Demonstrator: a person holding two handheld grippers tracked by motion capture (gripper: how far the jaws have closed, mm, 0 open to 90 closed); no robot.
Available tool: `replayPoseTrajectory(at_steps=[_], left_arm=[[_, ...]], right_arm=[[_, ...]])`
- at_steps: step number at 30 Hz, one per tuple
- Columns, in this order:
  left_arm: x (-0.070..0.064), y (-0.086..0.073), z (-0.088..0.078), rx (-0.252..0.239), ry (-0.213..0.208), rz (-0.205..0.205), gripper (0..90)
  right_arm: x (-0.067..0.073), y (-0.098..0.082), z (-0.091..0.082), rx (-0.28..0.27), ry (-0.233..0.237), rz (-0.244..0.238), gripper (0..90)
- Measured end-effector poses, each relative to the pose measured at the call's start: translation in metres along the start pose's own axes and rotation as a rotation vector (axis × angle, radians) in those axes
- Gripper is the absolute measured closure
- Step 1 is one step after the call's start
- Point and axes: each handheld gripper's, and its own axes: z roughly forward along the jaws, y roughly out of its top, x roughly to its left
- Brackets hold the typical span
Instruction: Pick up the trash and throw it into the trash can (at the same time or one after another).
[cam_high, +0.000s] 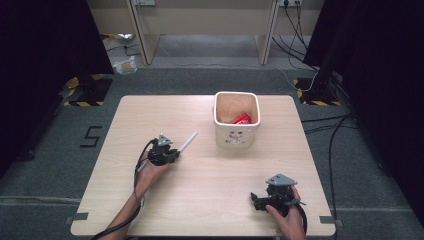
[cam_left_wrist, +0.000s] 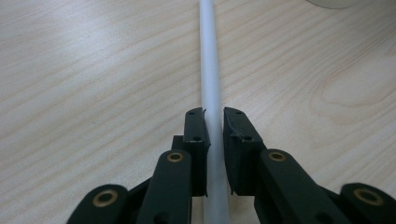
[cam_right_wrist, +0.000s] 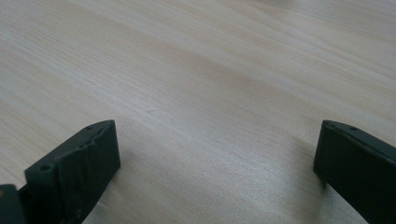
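Nearest me, my right gripper sat spread wide over bare table. Farther out, my left gripper clamped a white rod pointing toward the white bin holding a red can.

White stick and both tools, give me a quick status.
Left tool shut on white stick, low at table. Right tool open, nothing between jaws. Path toward the white bin looks unobstructed.

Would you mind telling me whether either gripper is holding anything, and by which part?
The left gripper clamps the white tube near one end, the rest pointing toward the bin. The right gripper is open, holding nothing.
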Motion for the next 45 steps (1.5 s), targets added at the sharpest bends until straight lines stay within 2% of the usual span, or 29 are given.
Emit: replayPoseTrajectory(at_steps=[6, 14, 26, 29, 45], left_arm=[[0.002, 0.001, -0.001, -0.008, -0.035, -0.006, 79.9], [0.005, 0.008, -0.009, -0.030, -0.043, -0.005, 80.0], [0.011, 0.033, -0.033, -0.082, -0.052, 0.010, 79.9], [0.012, 0.043, -0.041, -0.097, -0.071, 0.014, 79.9], [0.011, 0.073, -0.062, -0.132, -0.064, 0.053, 79.8]], right_arm=[[0.000, 0.000, 0.000, 0.000, 0.000, 0.000, 0.7], [0.000, 0.000, 0.000, 0.000, 0.000, 0.000, 0.7], [0.000, 0.000, 0.000, 0.000, 0.000, 0.000, 0.7], [0.000, 0.000, 0.000, 0.000, 0.000, 0.000, 0.7], [0.000, 0.000, 0.000, 0.000, 0.000, 0.001, 0.6]])
